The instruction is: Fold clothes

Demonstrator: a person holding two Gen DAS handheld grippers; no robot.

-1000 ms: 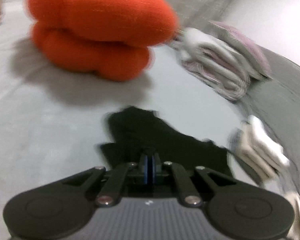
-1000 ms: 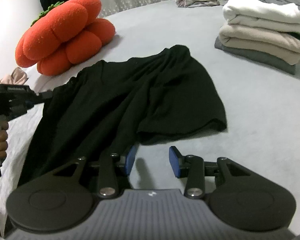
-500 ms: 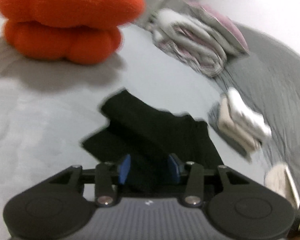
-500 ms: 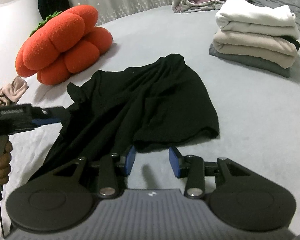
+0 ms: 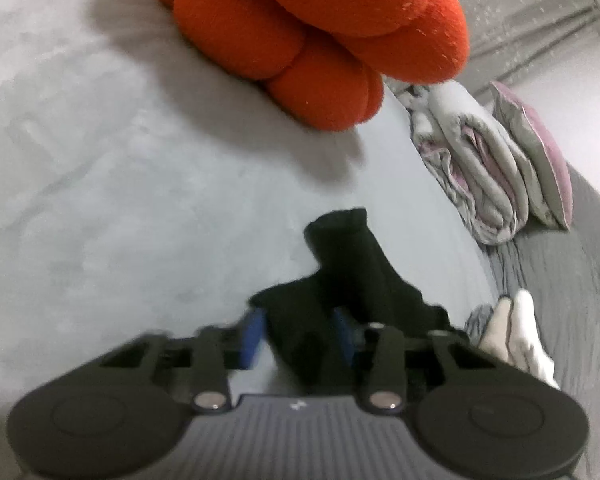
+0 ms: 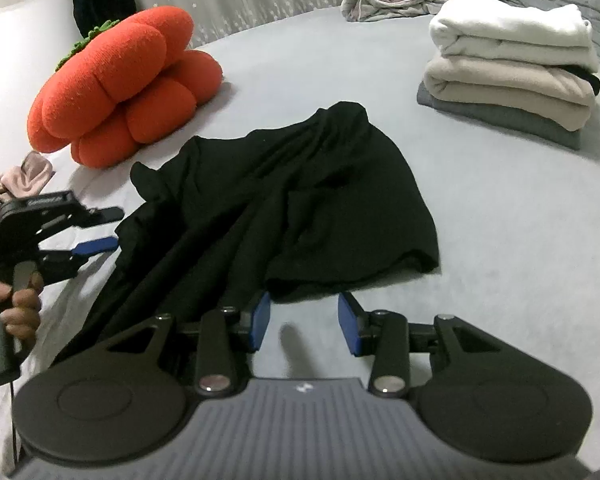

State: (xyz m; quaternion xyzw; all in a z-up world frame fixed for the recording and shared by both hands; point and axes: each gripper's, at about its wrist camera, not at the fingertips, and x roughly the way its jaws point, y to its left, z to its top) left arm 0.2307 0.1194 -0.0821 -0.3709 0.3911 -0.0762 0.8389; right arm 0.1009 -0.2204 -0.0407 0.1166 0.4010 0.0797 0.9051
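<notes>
The black garment lies rumpled and partly doubled over on the grey bed, its long axis running from the near-left corner of the right wrist view up toward the far right, where a rounded end sits short of the folded stack. The right hand-held gripper hovers just before the garment's near hem, jaws apart and holding nothing; the hem lies directly ahead of and slightly left of its fingers. The left hand-held gripper stands at the garment's left edge, also spread; in the left wrist view black cloth lies between its blue pads, but the jaws are not clamped on it. Judgement: the right gripper is nearer the hem, the left nearer the side edge. The garment is not yet a neat fold. An orange cushion sits well beyond the left edge.
</notes>
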